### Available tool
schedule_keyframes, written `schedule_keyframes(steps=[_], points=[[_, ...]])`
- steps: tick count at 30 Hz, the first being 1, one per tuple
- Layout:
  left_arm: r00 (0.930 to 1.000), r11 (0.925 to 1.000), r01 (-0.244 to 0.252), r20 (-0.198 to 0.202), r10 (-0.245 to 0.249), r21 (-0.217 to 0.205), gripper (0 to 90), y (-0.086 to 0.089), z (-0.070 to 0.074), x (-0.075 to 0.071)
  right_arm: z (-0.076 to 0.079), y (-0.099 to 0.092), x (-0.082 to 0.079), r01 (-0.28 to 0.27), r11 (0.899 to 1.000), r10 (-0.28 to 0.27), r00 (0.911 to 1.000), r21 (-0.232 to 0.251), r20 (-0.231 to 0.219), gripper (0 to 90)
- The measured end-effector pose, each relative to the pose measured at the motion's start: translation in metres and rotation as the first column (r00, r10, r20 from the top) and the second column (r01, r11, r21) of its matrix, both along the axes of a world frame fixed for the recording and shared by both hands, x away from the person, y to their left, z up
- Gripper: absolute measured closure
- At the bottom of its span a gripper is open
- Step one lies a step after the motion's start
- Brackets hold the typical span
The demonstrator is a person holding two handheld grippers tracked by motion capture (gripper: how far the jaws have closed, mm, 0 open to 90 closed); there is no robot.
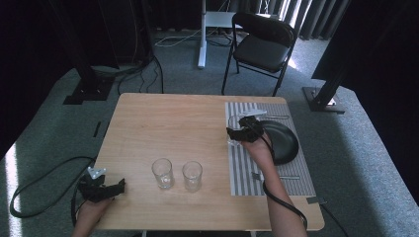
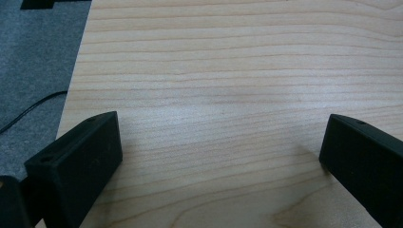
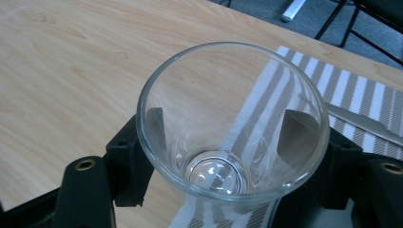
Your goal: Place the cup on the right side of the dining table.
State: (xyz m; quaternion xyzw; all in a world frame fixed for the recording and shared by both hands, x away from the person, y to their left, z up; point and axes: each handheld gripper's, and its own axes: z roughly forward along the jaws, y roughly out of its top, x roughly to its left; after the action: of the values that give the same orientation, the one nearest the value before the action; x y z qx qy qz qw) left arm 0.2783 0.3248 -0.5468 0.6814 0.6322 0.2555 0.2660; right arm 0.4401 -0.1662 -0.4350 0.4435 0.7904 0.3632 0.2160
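Observation:
My right gripper (image 3: pixel 223 142) is shut on a clear drinking glass (image 3: pixel 233 123), its black pads pressing the glass from both sides. In the high view that gripper (image 1: pixel 236 132) holds the glass (image 1: pixel 234 127) over the left edge of a striped placemat (image 1: pixel 247 173), beside a black plate (image 1: pixel 286 140). Two more clear glasses (image 1: pixel 162 173) (image 1: pixel 192 176) stand upright side by side near the table's front middle. My left gripper (image 1: pixel 118 186) rests at the front left corner of the table, open, with bare wood between its jaws (image 2: pixel 223 156).
Cutlery lies on the placemat: a knife (image 3: pixel 361 121) behind the plate and a piece (image 1: pixel 289 177) in front of it. A black folding chair (image 1: pixel 262 47) stands beyond the table. Cables (image 1: pixel 34 197) trail on the carpet at the left.

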Motion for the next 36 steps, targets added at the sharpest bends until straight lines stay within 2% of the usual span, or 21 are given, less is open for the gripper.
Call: schedule_keyframes(steps=[20, 36], points=[[1.0000, 1.0000, 0.000, 0.000, 0.000, 0.000, 0.7, 0.000, 0.000, 0.000, 0.003, -0.010, 0.043, 0.102, 0.995, -0.102, 0.9947, -0.009, -0.010, 28.8], [1.0000, 1.0000, 0.000, 0.000, 0.000, 0.000, 0.7, 0.000, 0.000, 0.000, -0.016, -0.014, 0.076, 0.187, 0.981, -0.190, 0.9801, -0.049, -0.058, 28.8]])
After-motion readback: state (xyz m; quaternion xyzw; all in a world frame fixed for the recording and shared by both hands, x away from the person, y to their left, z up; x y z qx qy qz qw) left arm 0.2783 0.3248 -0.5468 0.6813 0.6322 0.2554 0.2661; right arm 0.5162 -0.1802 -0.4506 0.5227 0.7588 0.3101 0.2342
